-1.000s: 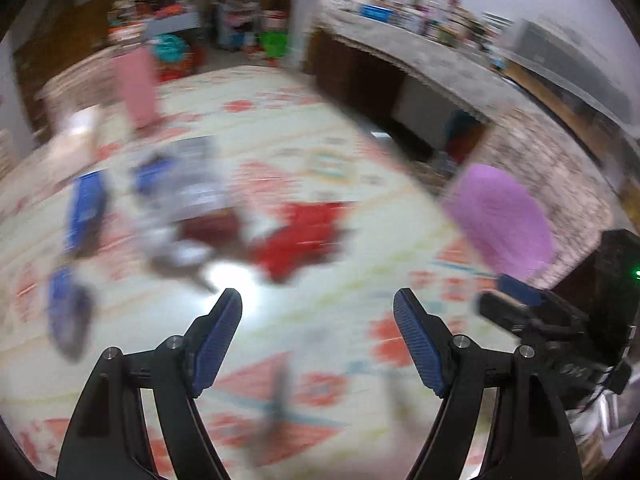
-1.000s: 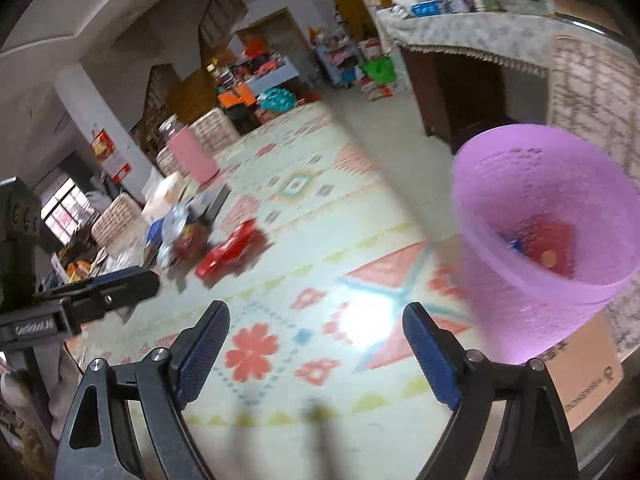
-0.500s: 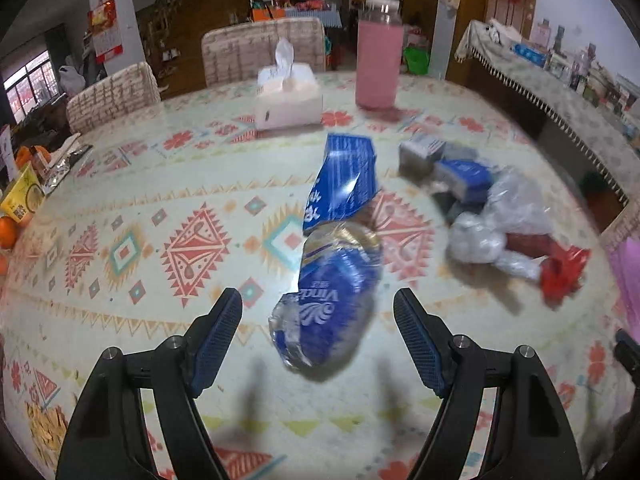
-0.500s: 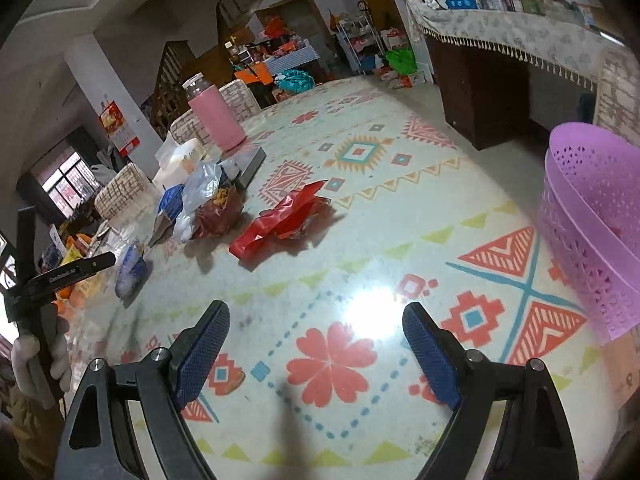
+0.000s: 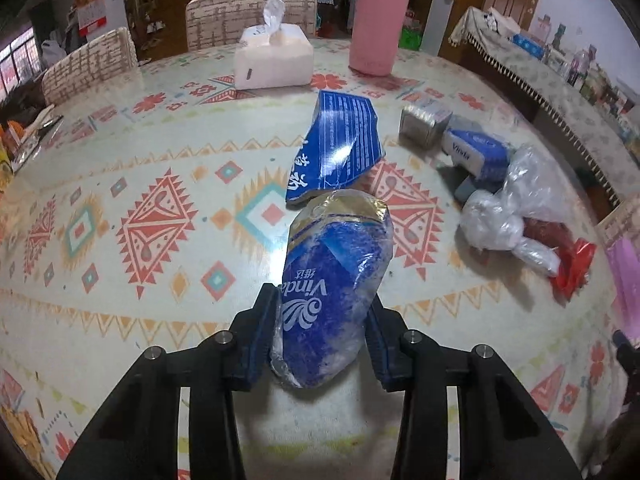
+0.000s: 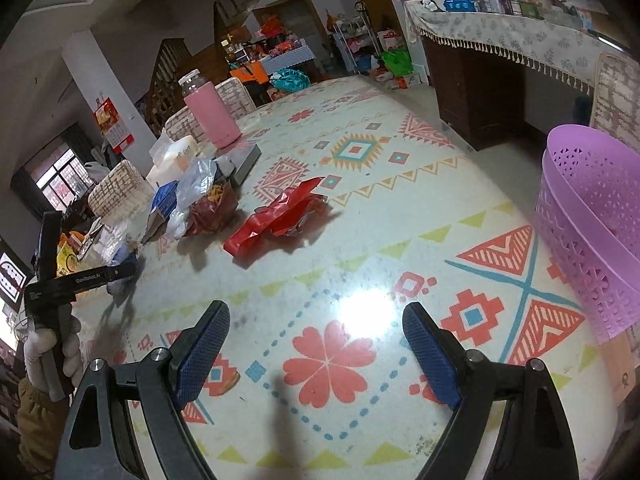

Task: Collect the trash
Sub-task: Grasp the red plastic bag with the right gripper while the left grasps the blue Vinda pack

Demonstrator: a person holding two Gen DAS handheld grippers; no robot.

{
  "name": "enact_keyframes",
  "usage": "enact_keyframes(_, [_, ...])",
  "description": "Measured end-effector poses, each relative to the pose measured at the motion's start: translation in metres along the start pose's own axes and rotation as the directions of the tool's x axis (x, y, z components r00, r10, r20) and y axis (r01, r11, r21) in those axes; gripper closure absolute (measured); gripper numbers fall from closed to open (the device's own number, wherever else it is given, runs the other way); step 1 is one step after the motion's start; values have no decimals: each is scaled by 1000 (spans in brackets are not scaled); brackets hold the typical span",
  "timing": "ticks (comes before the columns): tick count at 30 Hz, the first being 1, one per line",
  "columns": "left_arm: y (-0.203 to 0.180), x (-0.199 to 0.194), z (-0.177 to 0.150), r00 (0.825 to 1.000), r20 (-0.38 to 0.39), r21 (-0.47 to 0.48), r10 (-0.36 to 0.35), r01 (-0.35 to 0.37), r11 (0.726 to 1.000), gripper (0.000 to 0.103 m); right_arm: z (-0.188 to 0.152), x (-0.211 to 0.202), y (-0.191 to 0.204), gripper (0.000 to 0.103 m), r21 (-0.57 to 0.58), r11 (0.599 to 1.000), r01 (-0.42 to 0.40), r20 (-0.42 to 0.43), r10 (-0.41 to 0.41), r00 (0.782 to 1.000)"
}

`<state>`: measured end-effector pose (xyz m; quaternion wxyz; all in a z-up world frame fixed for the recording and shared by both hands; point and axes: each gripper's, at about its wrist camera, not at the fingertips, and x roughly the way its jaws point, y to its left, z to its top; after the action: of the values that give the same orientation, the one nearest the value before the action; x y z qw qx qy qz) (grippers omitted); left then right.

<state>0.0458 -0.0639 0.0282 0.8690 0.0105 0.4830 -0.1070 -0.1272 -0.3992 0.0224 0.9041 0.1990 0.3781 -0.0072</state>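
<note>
Grasp step: the left claw (image 5: pixel 320 336) is closing on the crumpled blue plastic tissue wrapper (image 5: pixel 332 292), pads touching it, on the patterned desk (image 5: pixel 140 184). The right claw (image 6: pixel 316 352) stands wide, empty. Next, judged: lift and carry toward the perforated purple plastic basket (image 6: pixel 592 232) at 3 o'clock.

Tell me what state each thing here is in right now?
Left claw: closing on the blue Vinda wrapper.
Right claw: open, nothing between.
Pink bottle: upright, capped.
Tissue box: tissue sticking out.
Red wrapper: crumpled, lying on the table.
Purple basket: upright beside the table.
</note>
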Motion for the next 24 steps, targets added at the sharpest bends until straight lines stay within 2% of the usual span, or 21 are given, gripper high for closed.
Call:
enact_keyframes(8, [10,-13,-6,998,35,-24,-48,49,999,62,9,19,15,11,-46,999,23,-64,-26,998])
enact_keyframes(14, [17,-11,-8,997,30,-42,-74,76,996,62,37,54,48,11,-89,996,27,-109,-36,993])
enact_keyframes(17, [18,-13,-8,997,35,-45,-75,76,996,62,50,73,61,12,-111,992,66,-109,-78,991])
enact_keyframes(22, [16,-18,-10,996,53,-36,-71,73,997,62,65,101,70,24,-101,983,150,-117,-162,980])
enact_keyframes(24, [15,-19,-11,996,55,-31,-69,71,997,62,67,106,72,25,-98,978,186,-109,-196,975])
